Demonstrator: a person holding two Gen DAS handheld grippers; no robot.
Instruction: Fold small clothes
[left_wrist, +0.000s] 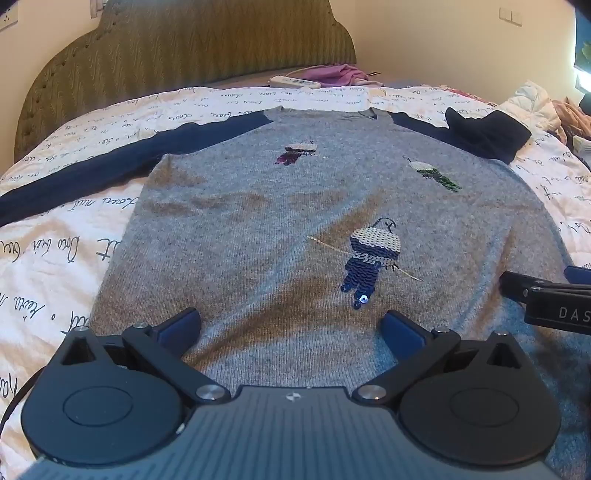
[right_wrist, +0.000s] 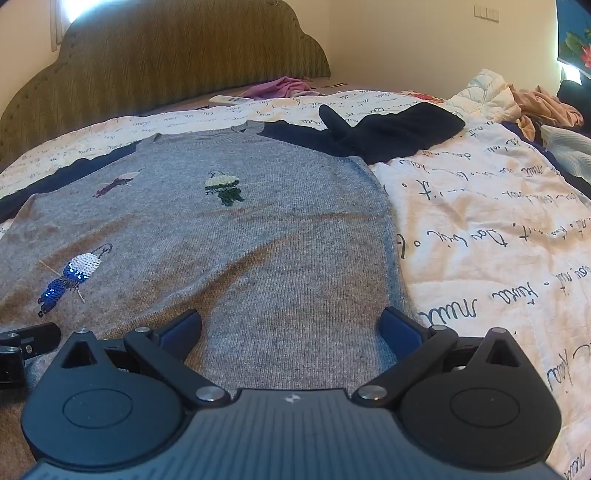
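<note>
A small grey sweater (left_wrist: 258, 229) with navy sleeves and sequin bird patches lies flat, front up, on the bed; it also shows in the right wrist view (right_wrist: 258, 240). Its left sleeve (left_wrist: 92, 166) stretches out straight. Its right sleeve (left_wrist: 484, 133) is bunched up near the shoulder, also seen in the right wrist view (right_wrist: 399, 129). My left gripper (left_wrist: 291, 328) is open over the sweater's lower hem area, left of centre. My right gripper (right_wrist: 290, 328) is open over the hem near the sweater's right edge. The right gripper's finger (left_wrist: 546, 299) shows at the left view's right edge.
The bed has a white quilt with black script (right_wrist: 498, 229). An olive padded headboard (left_wrist: 184, 48) stands behind. A power strip (left_wrist: 293, 82) and purple cloth (left_wrist: 340, 72) lie near the headboard. More crumpled clothes (right_wrist: 543, 107) are piled at far right.
</note>
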